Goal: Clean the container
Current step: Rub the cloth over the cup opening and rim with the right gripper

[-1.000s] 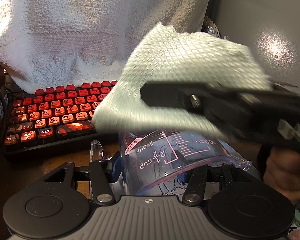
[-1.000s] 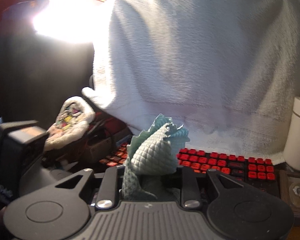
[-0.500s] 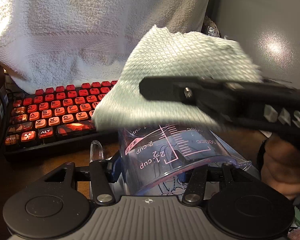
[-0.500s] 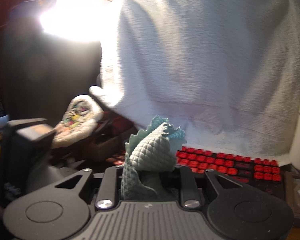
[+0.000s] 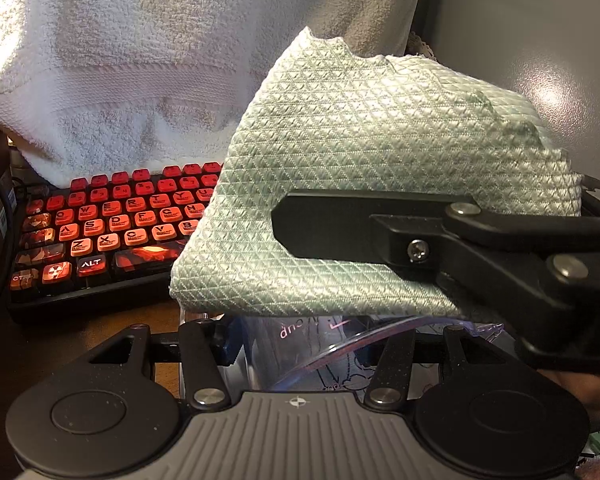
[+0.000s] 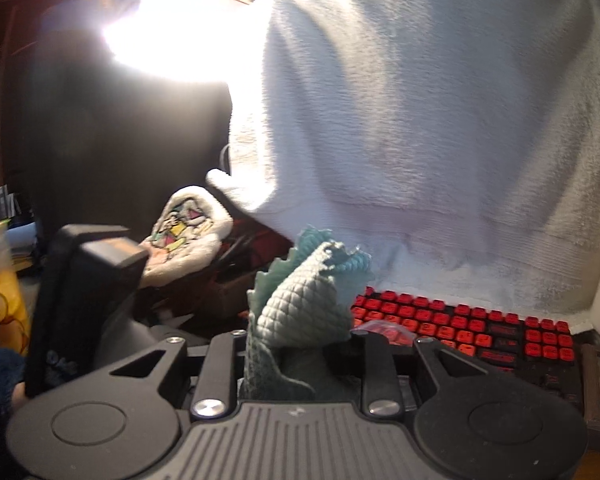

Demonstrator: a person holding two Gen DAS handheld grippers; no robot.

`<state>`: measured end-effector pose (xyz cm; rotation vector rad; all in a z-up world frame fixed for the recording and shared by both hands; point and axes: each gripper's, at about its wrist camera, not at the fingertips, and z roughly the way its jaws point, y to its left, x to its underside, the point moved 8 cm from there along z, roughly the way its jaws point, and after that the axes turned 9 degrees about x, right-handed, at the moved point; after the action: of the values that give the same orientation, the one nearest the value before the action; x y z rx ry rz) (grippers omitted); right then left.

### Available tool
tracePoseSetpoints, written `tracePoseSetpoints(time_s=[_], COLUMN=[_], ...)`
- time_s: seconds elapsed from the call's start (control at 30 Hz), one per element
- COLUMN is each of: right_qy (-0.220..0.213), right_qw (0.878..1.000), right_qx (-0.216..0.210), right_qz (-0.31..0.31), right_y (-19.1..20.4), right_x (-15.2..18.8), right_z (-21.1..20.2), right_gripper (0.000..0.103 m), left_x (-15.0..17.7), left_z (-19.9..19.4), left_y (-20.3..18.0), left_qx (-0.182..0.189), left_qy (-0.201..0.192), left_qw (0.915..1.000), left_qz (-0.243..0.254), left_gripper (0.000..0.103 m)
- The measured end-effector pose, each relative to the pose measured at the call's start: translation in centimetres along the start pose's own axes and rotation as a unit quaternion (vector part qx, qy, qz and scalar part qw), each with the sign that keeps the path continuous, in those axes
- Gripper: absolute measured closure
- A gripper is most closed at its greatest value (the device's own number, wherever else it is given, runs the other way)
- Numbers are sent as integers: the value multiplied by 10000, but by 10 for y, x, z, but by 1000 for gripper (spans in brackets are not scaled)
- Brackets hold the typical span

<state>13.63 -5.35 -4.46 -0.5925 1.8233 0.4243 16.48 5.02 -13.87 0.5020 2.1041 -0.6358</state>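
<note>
While the left gripper (image 5: 300, 344) pinches the measuring cup (image 5: 300, 356), the right gripper's (image 5: 284, 220) jaws, clamping the cloth (image 5: 380, 152), hover just above its rim.

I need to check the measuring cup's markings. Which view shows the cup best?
The left wrist view: the clear measuring cup sits between the left tongs, pink print partly visible under the cloth. The right wrist view shows nothing clearly of it.
</note>
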Motion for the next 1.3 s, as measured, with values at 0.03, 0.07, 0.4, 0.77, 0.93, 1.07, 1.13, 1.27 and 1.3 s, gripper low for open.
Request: tracePoseSetpoints(time_s=[0.03,0.07,0.4,0.77,0.93,1.07,1.13,1.27,1.3], right_qy=[-9,-3,80,50,40,57,62,90,98], right_qw=[10000,10000,9990,9998,9999,9999,9996,9991,9990], right_qx=[11,1,358,-149,-109,88,210,319,321], right_qz=[-26,-24,256,90,45,116,167,270,290], right_y=[1,0,-28,-1,-2,-13,-20,-29,-29], right_x=[0,0,-5,0,-1,-4,-5,-6,-6], right_z=[0,1,15,0,1,8,11,14,14], right_gripper=[78,79,82,77,82,82,82,82,82], left_x=[0,0,0,-2,-2,-2,-2,-2,-3], left_z=[0,-1,-1,2,3,4,4,4,4], left_y=[0,-1,0,1,0,0,0,-1,-1], left_qx=[2,-1,-5,8,4,5,6,8,9], left_qy=[-1,0,7,10,13,13,13,10,10], left_qw=[10000,10000,10000,10000,10000,10000,10000,10000,10000], left_qz=[-3,1,10,-11,-7,-7,-9,-19,-21], left_gripper=[53,53,53,53,53,53,53,53,53])
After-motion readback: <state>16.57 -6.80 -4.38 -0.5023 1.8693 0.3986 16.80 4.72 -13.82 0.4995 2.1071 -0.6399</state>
